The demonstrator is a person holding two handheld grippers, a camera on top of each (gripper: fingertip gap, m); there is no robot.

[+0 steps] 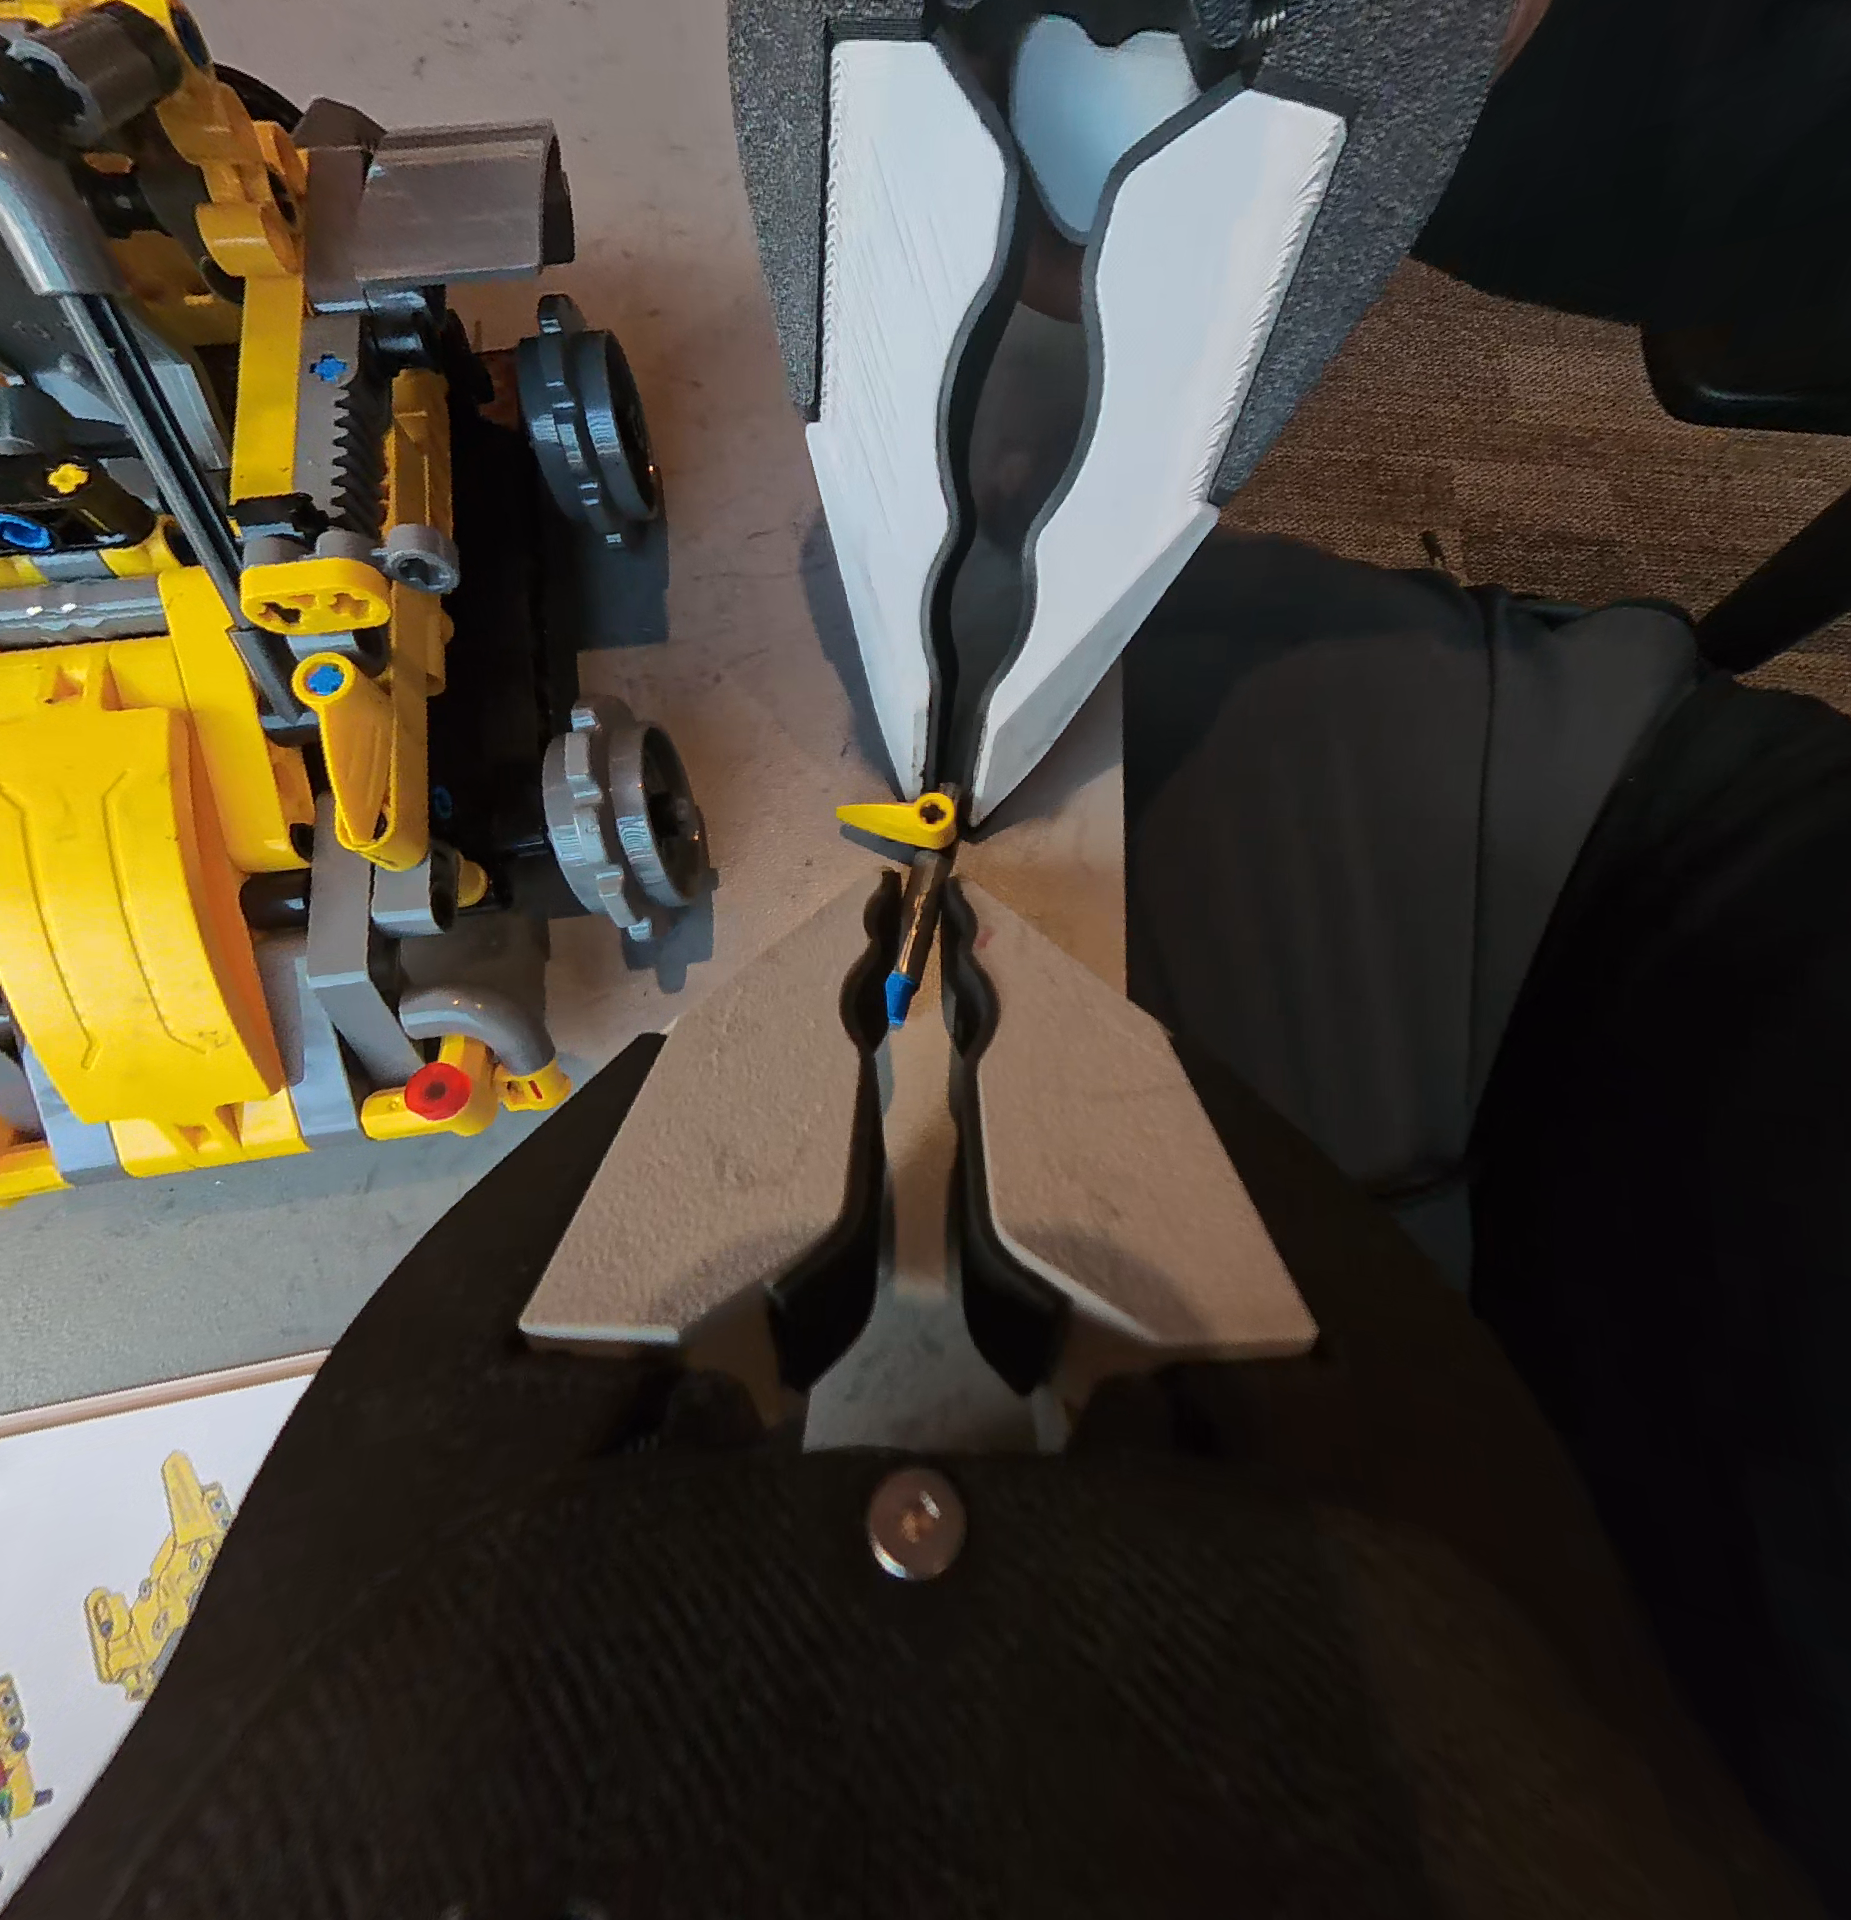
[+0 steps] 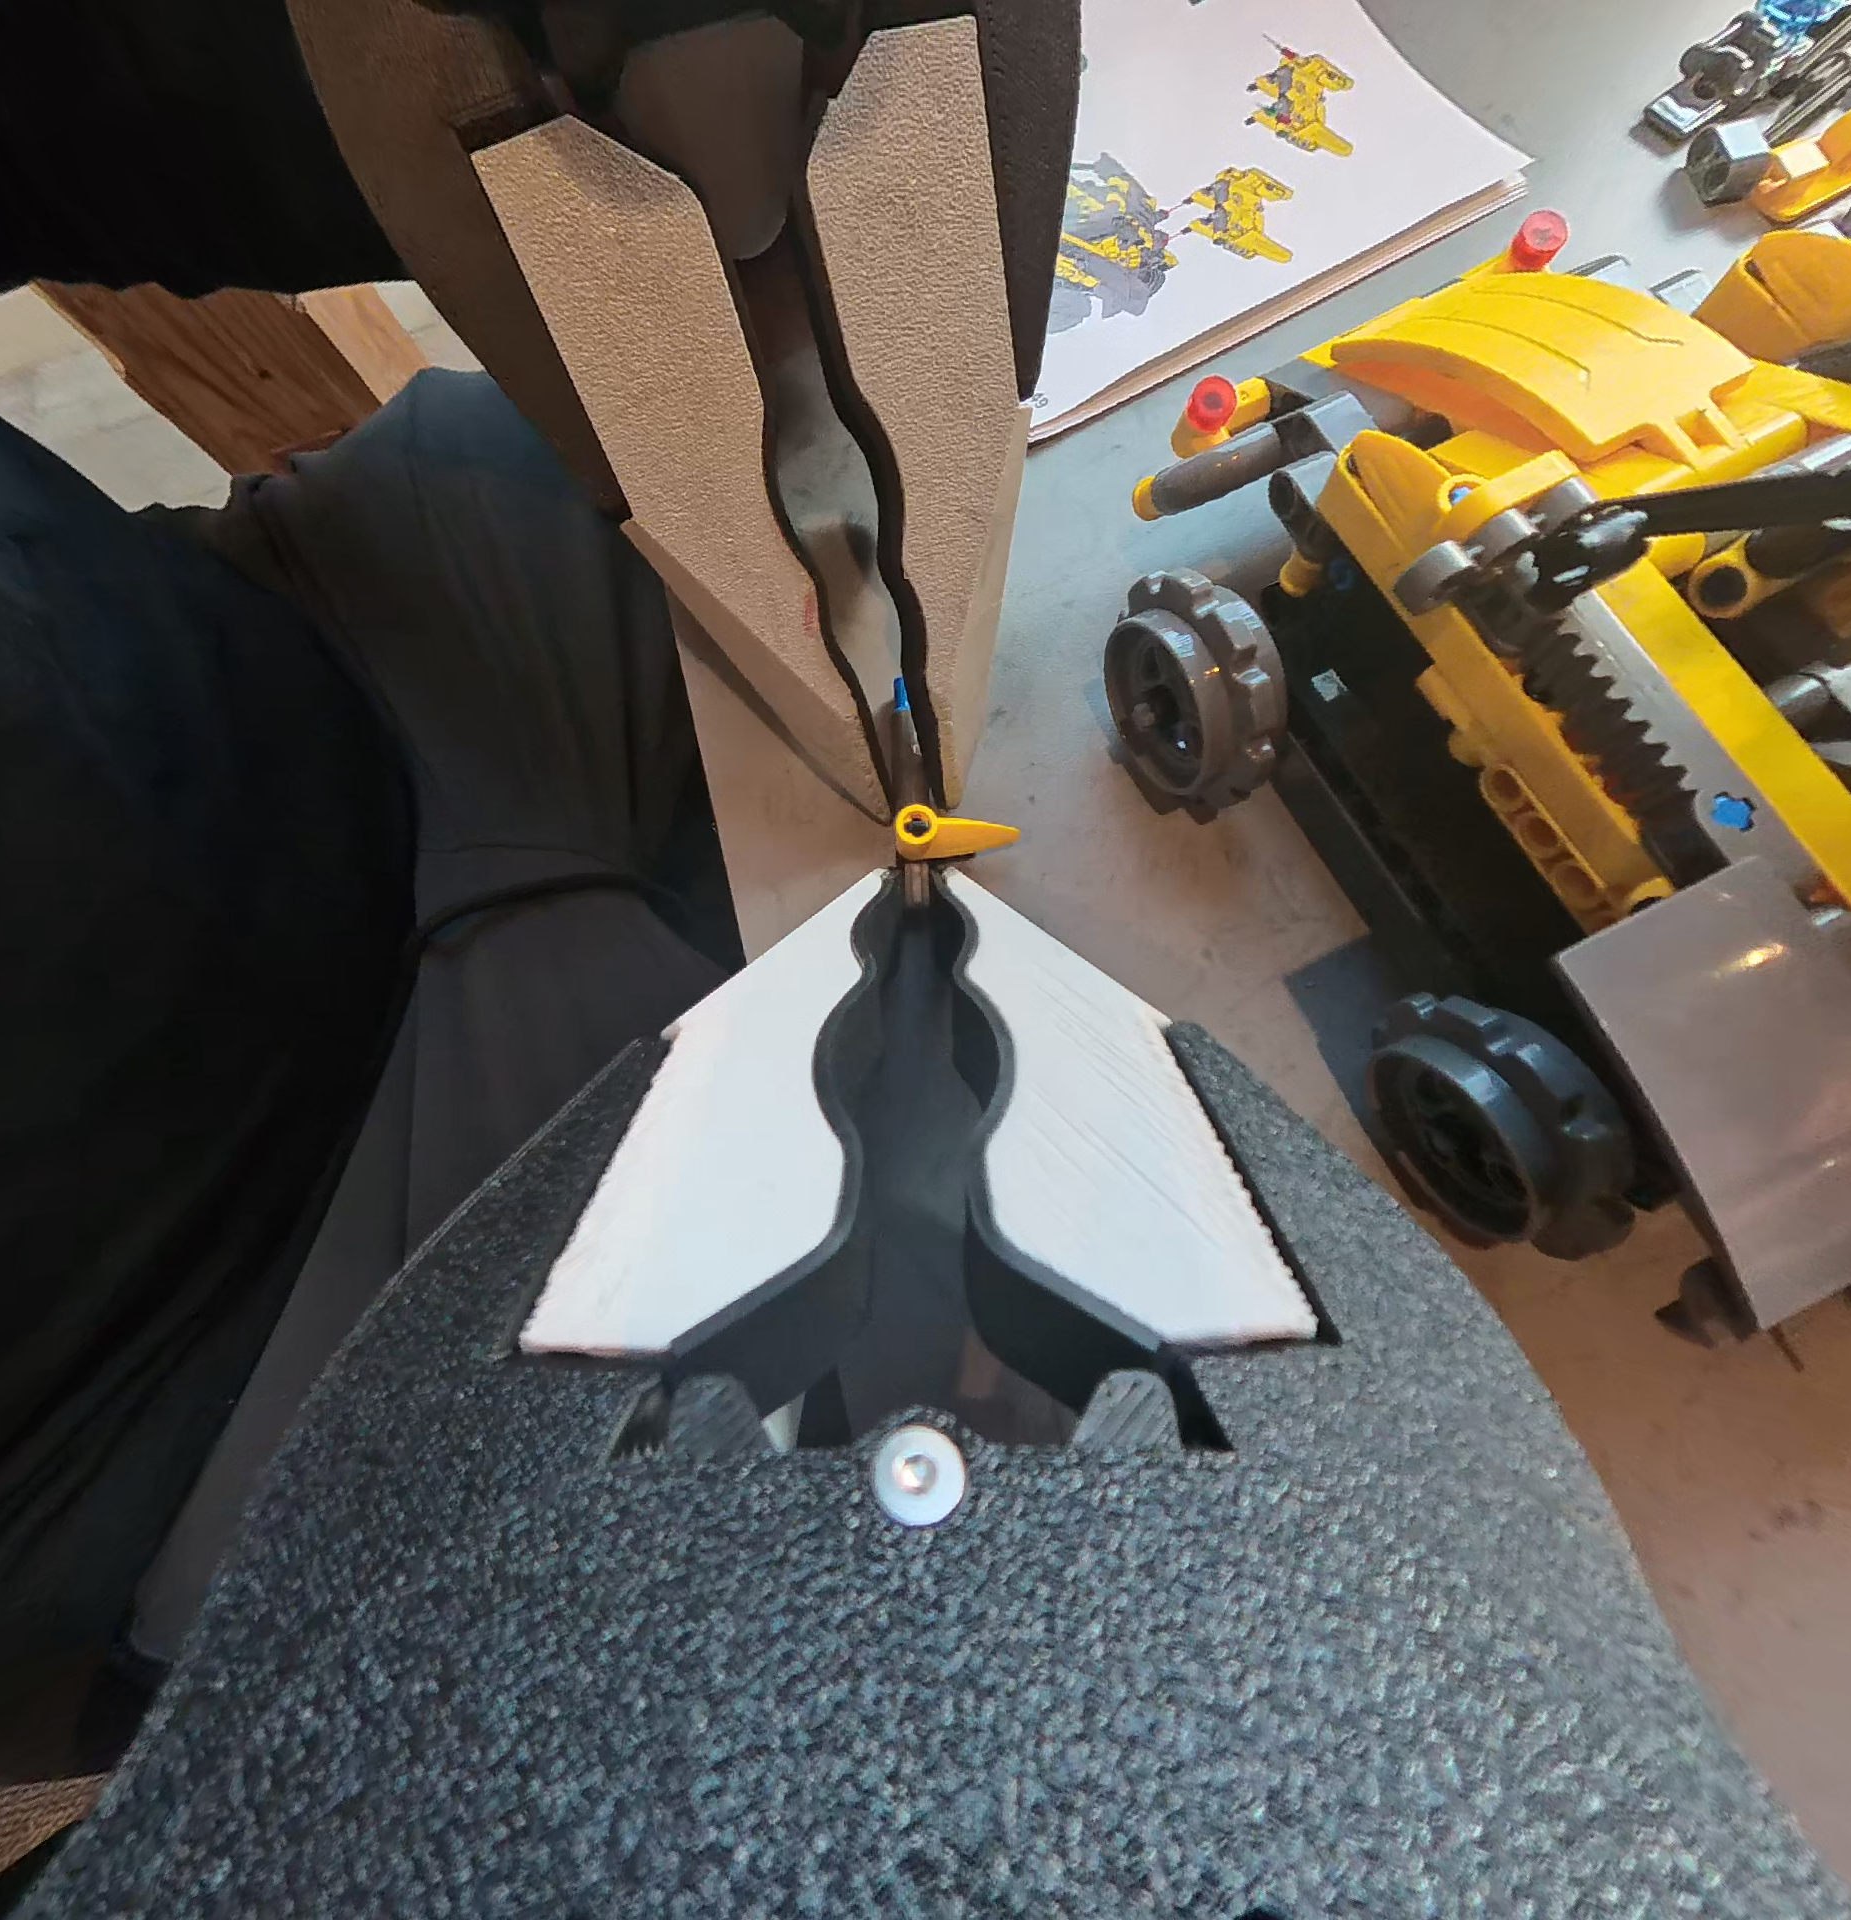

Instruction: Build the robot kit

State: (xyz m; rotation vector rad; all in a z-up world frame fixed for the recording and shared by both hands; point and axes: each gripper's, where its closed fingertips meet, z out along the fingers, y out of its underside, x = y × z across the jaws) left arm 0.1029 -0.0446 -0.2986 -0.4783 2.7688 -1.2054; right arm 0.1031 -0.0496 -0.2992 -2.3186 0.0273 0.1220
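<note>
My left gripper [image 1: 916, 883], with tan fingers, is shut on a thin dark axle [image 1: 923, 909] whose blue end [image 1: 897, 1000] lies back between the fingers. A small yellow tooth-shaped piece [image 1: 895, 816] sits on the axle just past the tips, its point to the left. My right gripper [image 1: 947, 795], with white fingers, meets it tip to tip from the far side. In the right wrist view my right gripper [image 2: 913, 878] is shut on the axle's other end, with the yellow piece [image 2: 952, 831] between its tips and the left gripper [image 2: 916, 800]. Both are held above the table's edge.
A yellow and grey brick-built vehicle [image 1: 173, 831] with toothed grey wheels stands on the grey table [image 1: 755, 623]; it also shows in the right wrist view [image 2: 1523, 520]. An open instruction booklet [image 2: 1264, 156] and loose parts [image 2: 1783, 125] lie beyond. A person's dark clothing [image 2: 277, 831] is beside the table. My left and right fingertips are right by each other.
</note>
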